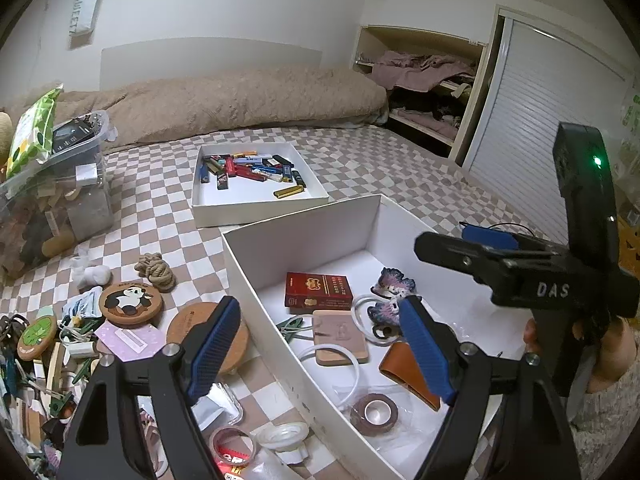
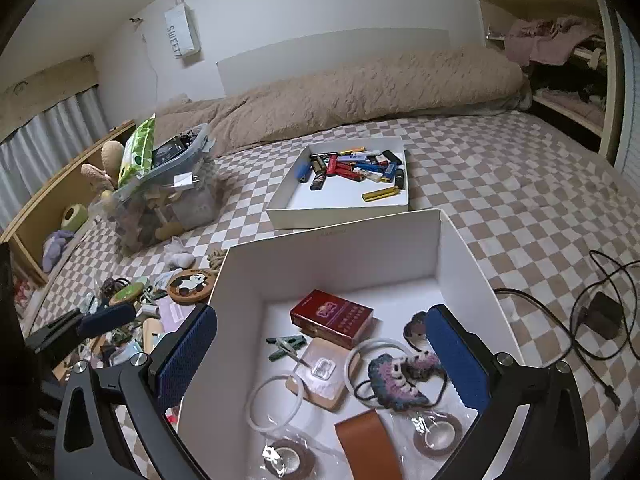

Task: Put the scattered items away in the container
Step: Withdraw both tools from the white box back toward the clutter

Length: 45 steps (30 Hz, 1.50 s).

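A large white box (image 1: 304,236) (image 2: 332,248) stands on the checkered bed. Inside lie a red pack (image 1: 318,290) (image 2: 332,316), a crocheted piece (image 2: 400,372), a square cork coaster (image 1: 340,336), a brown leather piece (image 2: 368,440), tape rolls and white rings. My left gripper (image 1: 320,348) is open over the box's left wall, nothing between its blue pads. My right gripper (image 2: 322,356) hangs open above the box's contents, holding nothing. Left of the box lie a panda coaster (image 1: 130,300), a round cork coaster (image 1: 192,328), a rope knot (image 1: 156,270) and a heap of small items.
A shallow white box of lighters (image 1: 256,176) sits behind the large one. A full clear plastic bin (image 1: 52,184) stands at the far left. A beige duvet (image 2: 360,88) lies along the wall. A black charger with cable (image 2: 604,320) lies right of the box.
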{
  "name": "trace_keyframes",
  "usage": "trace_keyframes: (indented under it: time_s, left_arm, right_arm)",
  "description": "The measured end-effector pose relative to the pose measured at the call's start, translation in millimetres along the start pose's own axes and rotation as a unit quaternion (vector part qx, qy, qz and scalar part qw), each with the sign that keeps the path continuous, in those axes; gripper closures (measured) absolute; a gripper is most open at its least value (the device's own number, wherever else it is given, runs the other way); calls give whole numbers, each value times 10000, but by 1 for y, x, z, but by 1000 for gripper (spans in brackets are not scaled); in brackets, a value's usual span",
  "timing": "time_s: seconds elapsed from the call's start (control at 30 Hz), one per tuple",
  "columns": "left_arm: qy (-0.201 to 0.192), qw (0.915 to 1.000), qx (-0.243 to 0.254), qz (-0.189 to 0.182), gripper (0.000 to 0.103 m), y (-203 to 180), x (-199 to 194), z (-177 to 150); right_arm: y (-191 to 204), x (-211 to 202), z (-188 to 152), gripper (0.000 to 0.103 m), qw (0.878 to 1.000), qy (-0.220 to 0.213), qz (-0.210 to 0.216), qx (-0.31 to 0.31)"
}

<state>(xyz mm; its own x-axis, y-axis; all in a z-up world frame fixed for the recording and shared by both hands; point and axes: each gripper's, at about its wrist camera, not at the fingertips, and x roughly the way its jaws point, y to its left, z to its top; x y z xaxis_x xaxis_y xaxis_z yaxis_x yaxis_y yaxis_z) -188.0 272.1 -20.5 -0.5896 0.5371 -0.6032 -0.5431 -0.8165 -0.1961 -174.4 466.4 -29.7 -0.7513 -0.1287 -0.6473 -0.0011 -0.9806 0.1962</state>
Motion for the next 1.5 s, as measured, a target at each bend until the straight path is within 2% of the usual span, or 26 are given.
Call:
trace_keyframes:
  time_s: [0.2,0.3,0.87,1.5]
  left_arm:
    - [8,10000,-22,29,0,2,-8,-2]
    - [53,9999,21,83,0,2,-11,-5]
    - [51,9999,10,97,0,6,-28,-19]
    - [-19,9998,-28,174,0,15,-56,-34]
  right_arm:
    - [4,-13,-9,0,9998,-118,-145,-46]
    - [8,-19,-14,0,9991,-223,-323,-155]
    - [20,-48,-50,0,9975,-373,-558,-240]
    - [34,-65,-70,0,9972,-405,-599,-208]
